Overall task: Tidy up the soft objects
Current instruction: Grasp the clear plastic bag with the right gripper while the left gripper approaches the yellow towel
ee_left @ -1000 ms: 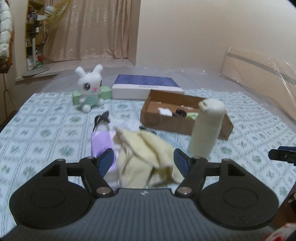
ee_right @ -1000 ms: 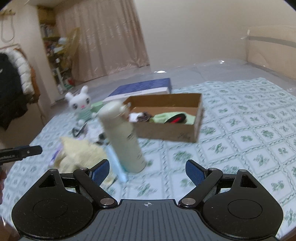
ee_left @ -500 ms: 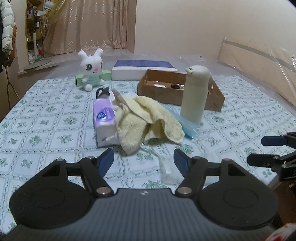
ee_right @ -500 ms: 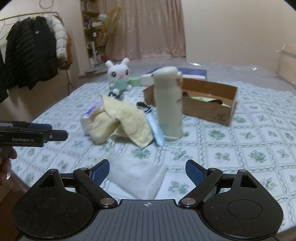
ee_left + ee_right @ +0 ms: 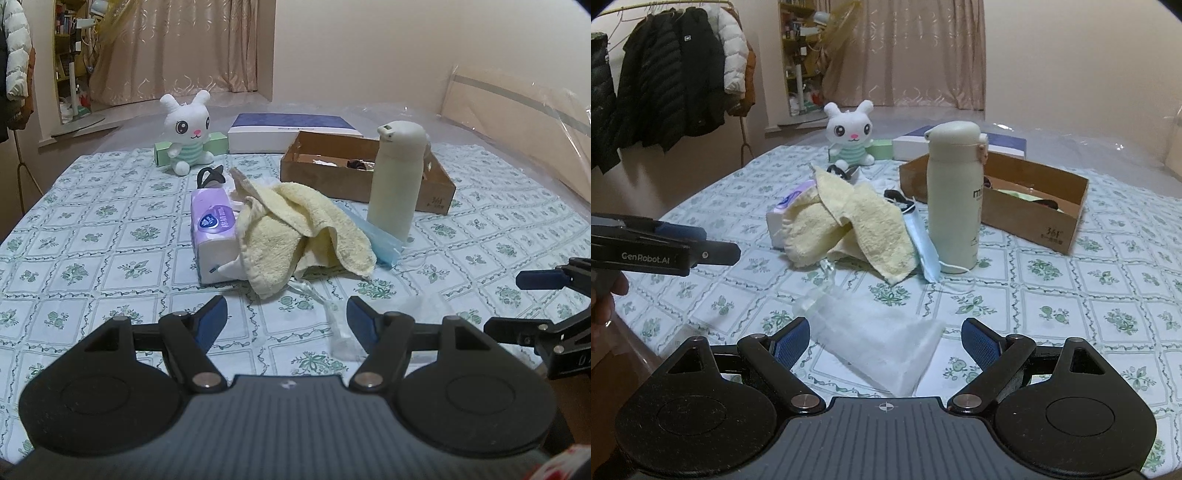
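Note:
A yellow towel (image 5: 295, 229) (image 5: 849, 221) lies crumpled over a purple tissue pack (image 5: 212, 236) (image 5: 779, 218) mid-table. A blue face mask (image 5: 923, 243) (image 5: 380, 240) lies beside it against a cream bottle (image 5: 955, 195) (image 5: 397, 184). A white mesh pouch (image 5: 875, 347) (image 5: 343, 332) lies nearest me. A white plush rabbit (image 5: 186, 129) (image 5: 851, 134) sits at the back. My left gripper (image 5: 287, 319) is open and empty, short of the towel. My right gripper (image 5: 882, 341) is open above the pouch, not touching it.
An open cardboard box (image 5: 332, 181) (image 5: 1034, 199) with small items stands behind the bottle. A blue-lidded flat box (image 5: 291, 131) and a green box (image 5: 218, 142) lie at the back. Black scissors (image 5: 210, 175) rest behind the tissue pack. Coats (image 5: 676, 74) hang at the left.
Both grippers pulled back from the objects toward the near table edge, then settled. The right view rolled level. The pouch came into view under the right gripper. Jaws stayed as wide.

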